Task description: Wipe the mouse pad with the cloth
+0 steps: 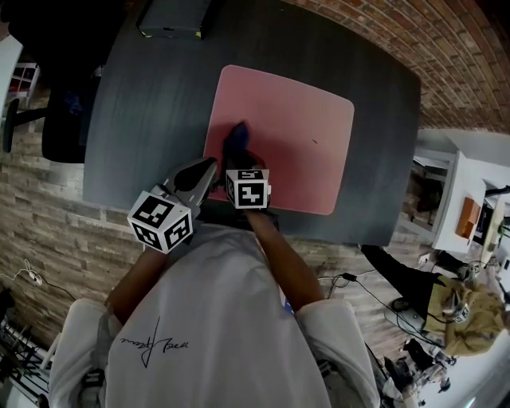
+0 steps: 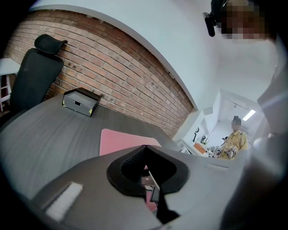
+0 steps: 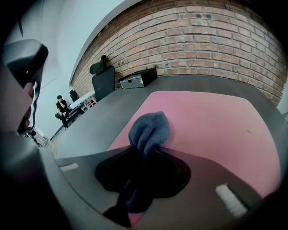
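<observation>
Head, L and R gripper views, one moment. R gripper point(image 1: 237, 155) point(image 3: 150, 146): jaws closed on a bunched blue cloth point(image 1: 237, 133) point(image 3: 150, 129), which rests on the pink mouse pad point(image 1: 295, 135) point(image 3: 211, 121) near its left edge. L gripper point(image 1: 209, 166) point(image 2: 145, 147): jaws together, nothing between them, tips over the pad's point(image 2: 119, 141) near left corner, just beside the R gripper.

Surroundings: black box point(image 1: 171, 20) point(image 2: 81, 102) point(image 3: 137, 78) at the table's far edge, well apart from the pad. Nothing lies on the pad between cloth and far edge. Black office chair point(image 1: 64, 119) point(image 2: 33, 78) point(image 3: 104, 78) stands at the table's left end.

Surface/room: dark grey table point(image 1: 143, 119) point(image 2: 45, 143) point(image 3: 103, 121), rounded corners, pad lying flat and slightly skewed. Brick wall point(image 1: 446, 48) point(image 2: 126, 85) point(image 3: 216, 40) runs behind it. Floor is plank-patterned, w/ cables point(image 1: 358, 283) to the right. White cabinet point(image 1: 470, 191) stands at right.

Limits: the cloth's lower part runs down between the R jaws into shadow. The pad's near edge is covered by grippers and arms in the head view. Bkgd persons (yellow top point(image 2: 235, 141); dark clothes point(image 3: 60, 108)) are too small to detail.
</observation>
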`<state>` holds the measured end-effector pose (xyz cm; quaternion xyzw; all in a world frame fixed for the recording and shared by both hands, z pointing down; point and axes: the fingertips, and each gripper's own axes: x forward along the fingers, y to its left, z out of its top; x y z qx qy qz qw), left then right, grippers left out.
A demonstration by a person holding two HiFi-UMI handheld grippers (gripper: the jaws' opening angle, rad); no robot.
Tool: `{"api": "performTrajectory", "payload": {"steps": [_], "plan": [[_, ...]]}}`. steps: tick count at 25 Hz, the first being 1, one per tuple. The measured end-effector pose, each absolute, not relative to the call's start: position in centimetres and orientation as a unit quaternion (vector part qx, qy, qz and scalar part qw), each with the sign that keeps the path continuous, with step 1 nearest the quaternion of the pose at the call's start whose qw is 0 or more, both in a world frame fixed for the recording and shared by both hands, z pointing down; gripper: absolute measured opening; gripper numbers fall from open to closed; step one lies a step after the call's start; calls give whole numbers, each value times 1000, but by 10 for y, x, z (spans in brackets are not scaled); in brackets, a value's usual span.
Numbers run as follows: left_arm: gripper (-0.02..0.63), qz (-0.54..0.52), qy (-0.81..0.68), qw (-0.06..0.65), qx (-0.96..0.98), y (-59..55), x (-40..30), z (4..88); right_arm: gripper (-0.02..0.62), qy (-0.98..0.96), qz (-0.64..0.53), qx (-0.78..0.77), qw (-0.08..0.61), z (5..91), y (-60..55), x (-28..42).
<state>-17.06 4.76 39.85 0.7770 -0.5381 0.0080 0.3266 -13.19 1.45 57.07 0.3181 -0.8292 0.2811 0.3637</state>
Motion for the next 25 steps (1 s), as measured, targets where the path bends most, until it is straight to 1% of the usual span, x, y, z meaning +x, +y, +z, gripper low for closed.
{"api": "performTrajectory", "payload": {"steps": [9, 18, 25], "plan": [[19, 9, -544, 338, 768, 47, -173, 405, 98, -833, 282, 306, 364, 570, 11, -141], [20, -7, -562, 357, 747, 45, -193, 406, 98, -839, 279, 300, 359, 571, 2, -159], [20, -3, -560, 364, 744, 42, -191, 410, 100, -839, 281, 297, 360, 570, -6, -161]]}}
